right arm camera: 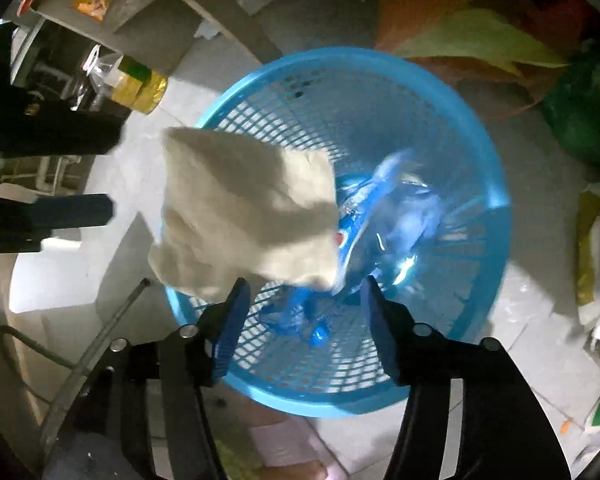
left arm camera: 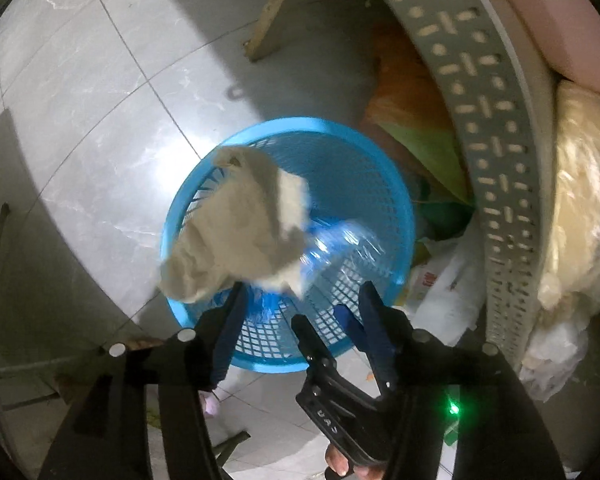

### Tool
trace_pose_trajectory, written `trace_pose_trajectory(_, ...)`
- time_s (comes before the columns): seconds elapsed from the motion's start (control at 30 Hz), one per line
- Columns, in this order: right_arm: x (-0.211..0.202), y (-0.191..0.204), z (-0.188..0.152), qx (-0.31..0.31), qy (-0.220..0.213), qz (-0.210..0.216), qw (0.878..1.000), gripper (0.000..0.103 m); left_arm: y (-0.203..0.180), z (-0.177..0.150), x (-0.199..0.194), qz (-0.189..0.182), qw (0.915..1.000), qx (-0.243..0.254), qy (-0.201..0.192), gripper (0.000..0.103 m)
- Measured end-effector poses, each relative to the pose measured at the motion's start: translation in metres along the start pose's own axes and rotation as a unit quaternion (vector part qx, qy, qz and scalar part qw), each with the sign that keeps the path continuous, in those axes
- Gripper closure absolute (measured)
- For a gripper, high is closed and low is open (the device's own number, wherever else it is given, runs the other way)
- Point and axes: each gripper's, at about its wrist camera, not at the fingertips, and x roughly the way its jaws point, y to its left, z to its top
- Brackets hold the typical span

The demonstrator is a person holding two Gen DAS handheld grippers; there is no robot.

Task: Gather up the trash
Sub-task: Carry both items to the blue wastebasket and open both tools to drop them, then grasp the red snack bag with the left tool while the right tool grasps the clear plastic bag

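From the left wrist we saw the left hand-held gripper (left arm camera: 302,300) with its jaws spread wide and nothing pressed between them, poised above a blue mesh basket (left arm camera: 376,184) that stood on the tiled floor (left arm camera: 100,120). A crumpled beige paper wad (left arm camera: 236,232) was blurred over the basket's left rim, apart from the pads, and a clear plastic bottle with a blue label (left arm camera: 336,248) lay just beside it inside the basket. The right hand-held gripper (left arm camera: 328,328) reached in from the lower edge, its state unclear from there. A grey perforated bin (left arm camera: 496,152) stood to the right of the basket.

From the right wrist we saw the right hand-held gripper (right arm camera: 304,304) likewise wide, gripping nothing, over the same basket (right arm camera: 460,140). The paper wad (right arm camera: 240,212) overlapped the basket's left rim, the bottle (right arm camera: 396,220) was smeared with blur inside, and a crushed blue scrap (right arm camera: 300,320) lay on the basket's floor. The left hand-held gripper (right arm camera: 112,172) entered from the left edge, jaws parted.
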Motion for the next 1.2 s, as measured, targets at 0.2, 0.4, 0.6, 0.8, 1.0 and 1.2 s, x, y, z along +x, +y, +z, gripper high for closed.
trace_pose_trajectory(0.2,-0.034,-0.017,-0.013,0.012,-0.041,-0.013,0.999,0.043,-0.016,-0.021,-0.043,-0.017,0.9991,0.032,-0.020,0.045)
trace_pose_trajectory(0.4,-0.064,0.002,-0.029,-0.003,-0.077,-0.031,0.997,0.043,-0.024,-0.081,-0.147,-0.040,0.9878,0.099,-0.113,0.038)
trace_pose_trajectory(0.6,-0.132,0.043,-0.069,-0.072,-0.131,-0.035,0.988,0.038,0.004,-0.198,-0.249,-0.042,0.9674,0.171,-0.182,0.014)
trace_pose_trajectory(0.8,-0.195,0.104,-0.097,-0.159,-0.178,-0.024,0.971,0.024,0.077,-0.322,-0.315,-0.056,0.9488,0.163,-0.265,0.006)
trace_pose_trajectory(1.0,-0.242,0.195,-0.122,-0.282,-0.226,-0.044,0.931,0.007,0.178,-0.425,-0.352,-0.013,0.9131,0.053,-0.404,0.005)
trace_pose_trajectory(1.2,-0.258,0.293,-0.153,-0.386,-0.260,-0.100,0.880,0.007,0.257,-0.510,-0.350,-0.011,0.8800,-0.052,-0.472,0.005)
